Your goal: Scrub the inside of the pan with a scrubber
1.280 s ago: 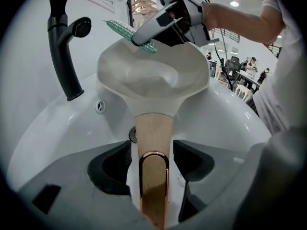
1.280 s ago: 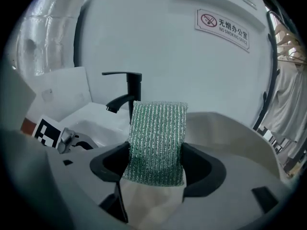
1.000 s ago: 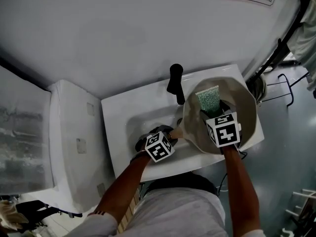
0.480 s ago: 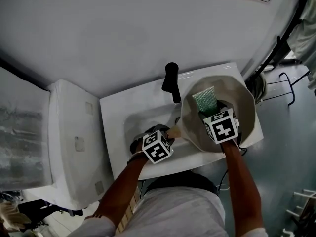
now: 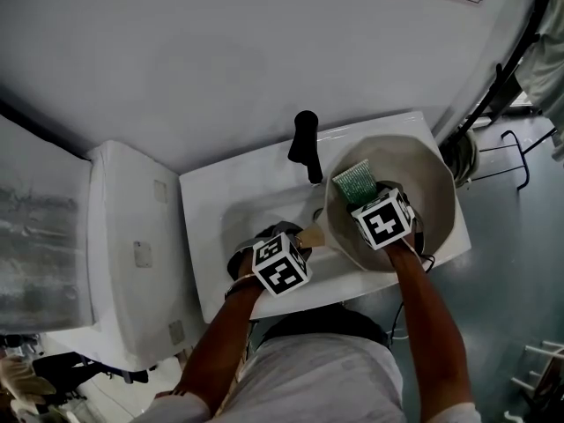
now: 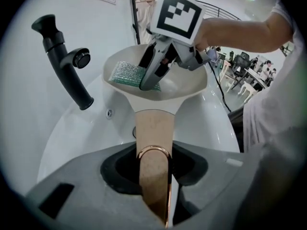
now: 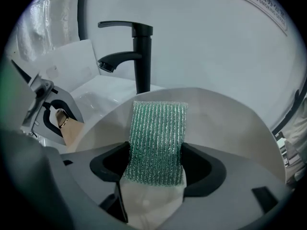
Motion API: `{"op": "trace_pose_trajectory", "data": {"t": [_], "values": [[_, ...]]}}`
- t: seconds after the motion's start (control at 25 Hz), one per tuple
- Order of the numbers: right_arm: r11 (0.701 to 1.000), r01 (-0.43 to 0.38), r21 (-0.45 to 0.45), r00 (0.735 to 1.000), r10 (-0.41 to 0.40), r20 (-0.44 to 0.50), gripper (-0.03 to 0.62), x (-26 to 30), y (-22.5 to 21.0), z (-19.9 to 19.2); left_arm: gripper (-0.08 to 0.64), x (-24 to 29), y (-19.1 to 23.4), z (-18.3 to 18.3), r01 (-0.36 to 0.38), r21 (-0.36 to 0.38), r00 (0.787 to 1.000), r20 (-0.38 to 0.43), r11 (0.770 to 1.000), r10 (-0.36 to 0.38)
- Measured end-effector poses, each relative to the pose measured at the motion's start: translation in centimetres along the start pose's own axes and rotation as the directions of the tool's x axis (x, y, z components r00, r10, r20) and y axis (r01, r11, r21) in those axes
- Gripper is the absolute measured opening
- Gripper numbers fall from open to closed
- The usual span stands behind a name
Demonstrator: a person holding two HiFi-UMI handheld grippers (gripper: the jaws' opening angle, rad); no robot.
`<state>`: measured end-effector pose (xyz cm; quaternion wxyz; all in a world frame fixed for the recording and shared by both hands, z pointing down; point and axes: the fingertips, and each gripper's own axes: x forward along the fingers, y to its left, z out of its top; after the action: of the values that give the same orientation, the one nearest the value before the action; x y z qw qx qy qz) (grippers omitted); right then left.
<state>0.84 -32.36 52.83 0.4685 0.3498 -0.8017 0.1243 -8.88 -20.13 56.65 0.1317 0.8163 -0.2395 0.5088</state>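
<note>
**Scrub under way, finish not yet judgeable**

Left gripper (image 6: 153, 172) is clamping the handle (image 6: 153, 128), holding the pan (image 5: 429, 180) over the sink (image 5: 211, 203) beside the faucet (image 5: 306, 148). Right gripper (image 7: 156, 174) is pinching the scrubber (image 7: 158, 133), laying it against the pan's inner wall. No dirt or suds are showing, so remaining work is unclear. Count: one pan, one scrubber, two grippers, one faucet, one sink.

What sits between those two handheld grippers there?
The pan's tan handle, clamped in the left gripper, runs to the pan's bowl, where the right gripper holds the green scrubber. The left gripper view shows it best.
</note>
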Motion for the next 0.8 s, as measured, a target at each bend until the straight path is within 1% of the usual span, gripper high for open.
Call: {"op": "trace_pose_trajectory", "data": {"t": [0.12, 0.28, 0.52, 0.8], "values": [[1.000, -0.013, -0.003, 1.000, 0.013, -0.004, 0.342, 0.9, -0.1, -0.1, 0.152, -0.4, 0.0, 0.2, -0.002, 0.000, 1.000, -0.020, 1.000, 0.002], [1.000, 0.004, -0.006, 1.000, -0.004, -0.024, 0.342, 1.6, -1.2, -0.7, 0.152, -0.7, 0.0, 0.5, -0.004, 0.002, 0.999, -0.032, 1.000, 0.004], [0.998, 0.067, 0.018, 0.995, -0.066, -0.073, 0.342, 1.6, -4.4, -2.3, 0.152, -0.9, 0.0, 0.5, 0.003, 0.010, 0.999, -0.047, 1.000, -0.003], [0.990, 0.133, 0.049, 0.988, -0.128, -0.089, 0.342, 0.1, -7.9, -3.8, 0.152, -0.7, -0.1, 0.2, 0.014, 0.011, 0.998, -0.061, 1.000, -0.014]]}}
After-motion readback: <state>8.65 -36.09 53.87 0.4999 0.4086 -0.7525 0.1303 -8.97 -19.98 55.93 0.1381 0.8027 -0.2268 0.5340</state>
